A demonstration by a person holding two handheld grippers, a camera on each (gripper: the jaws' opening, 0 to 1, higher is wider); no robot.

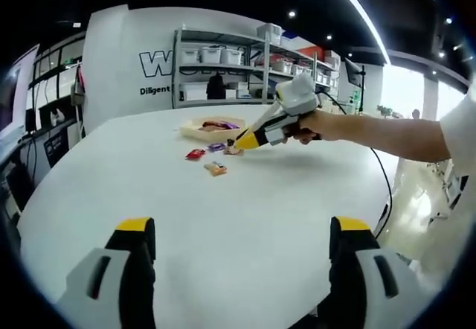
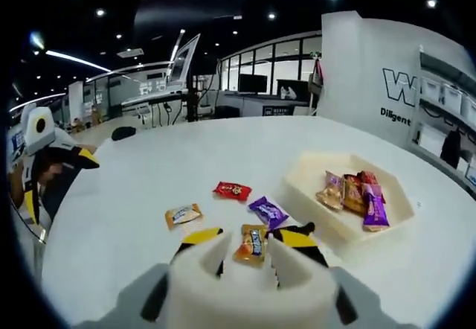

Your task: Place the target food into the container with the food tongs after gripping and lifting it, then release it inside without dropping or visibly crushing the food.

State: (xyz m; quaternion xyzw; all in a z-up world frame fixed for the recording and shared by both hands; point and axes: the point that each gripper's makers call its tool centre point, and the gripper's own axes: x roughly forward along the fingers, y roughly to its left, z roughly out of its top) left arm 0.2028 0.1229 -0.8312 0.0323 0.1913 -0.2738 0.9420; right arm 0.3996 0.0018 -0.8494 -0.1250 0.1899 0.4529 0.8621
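An orange snack packet [image 2: 251,243] lies on the white table [image 2: 149,187] between the jaws of my right gripper [image 2: 249,241], which stand narrowly apart on either side of it. From the left gripper view, the right gripper [image 1: 245,141] is held by a hand, its tip down at that packet [image 1: 233,150]. The cream tray [image 2: 394,213] [image 1: 195,129] beyond holds several packets. My left gripper [image 1: 242,243] hangs open and empty above the near table edge. In the right gripper view, the left gripper [image 2: 59,180] is at the far left.
Loose on the table are a red packet [image 2: 232,190], a purple one [image 2: 268,211] and a yellowish one [image 2: 183,214]. A cable [image 1: 383,180] runs off the table's right side. Metal shelving [image 1: 245,65] stands behind the table.
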